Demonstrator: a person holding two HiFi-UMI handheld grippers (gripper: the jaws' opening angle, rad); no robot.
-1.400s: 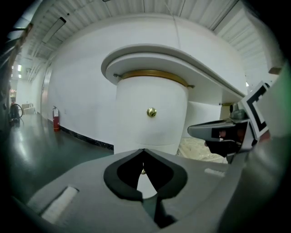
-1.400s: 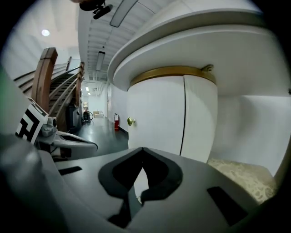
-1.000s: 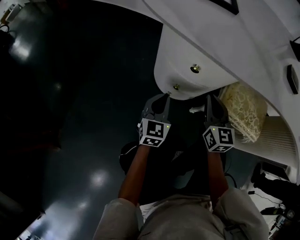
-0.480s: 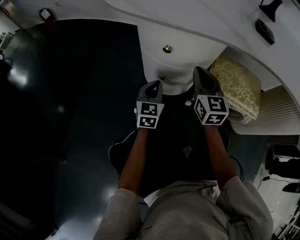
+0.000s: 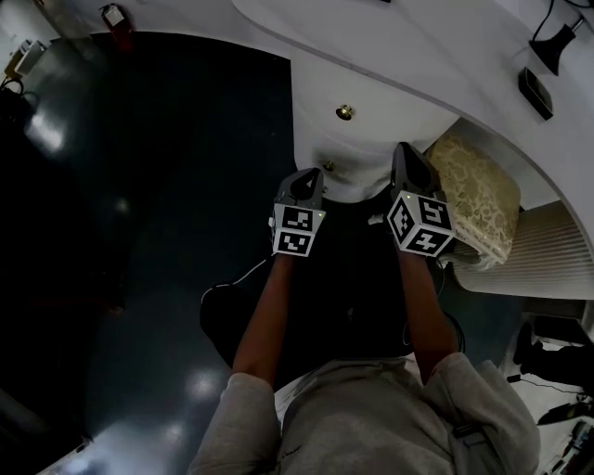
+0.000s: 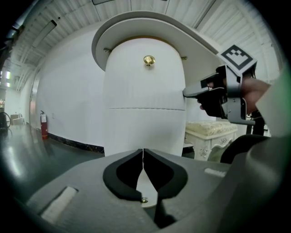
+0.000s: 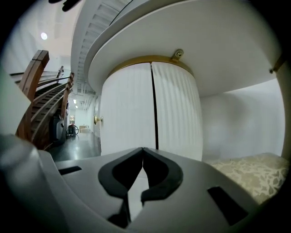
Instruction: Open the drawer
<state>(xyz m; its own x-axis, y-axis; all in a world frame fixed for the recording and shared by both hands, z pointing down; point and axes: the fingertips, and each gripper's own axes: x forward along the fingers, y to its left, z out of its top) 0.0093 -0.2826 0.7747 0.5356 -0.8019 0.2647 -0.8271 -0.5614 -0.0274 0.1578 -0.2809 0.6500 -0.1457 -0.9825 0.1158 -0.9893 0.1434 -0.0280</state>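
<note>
A white rounded cabinet front (image 5: pixel 371 139) carries a gold knob (image 5: pixel 344 112) on its upper drawer and a smaller knob (image 5: pixel 328 166) lower down. My left gripper (image 5: pixel 309 176) is shut and empty, its tips just below and left of the lower knob. In the left gripper view the upper knob (image 6: pixel 149 60) sits high above the shut left gripper (image 6: pixel 143 154), and the lower knob (image 6: pixel 143 200) shows under the jaws. My right gripper (image 5: pixel 402 150) is shut and empty beside the cabinet's right flank; its tip (image 6: pixel 185 93) shows near the drawer seam. Its own view has the right gripper (image 7: pixel 142 152) facing ribbed white doors.
A cream ornate upholstered stool (image 5: pixel 478 199) stands right of the cabinet, close to the right gripper. A dark glossy floor (image 5: pixel 139 232) lies to the left with a cable (image 5: pixel 232 278) on it. A fire extinguisher (image 5: pixel 116 17) stands by the far wall. A wooden staircase (image 7: pixel 36 91) rises at left.
The right gripper has risen along the cabinet's right side. The left gripper stays shut near the lower knob, and the head view has shifted so the cabinet sits nearer the middle.
</note>
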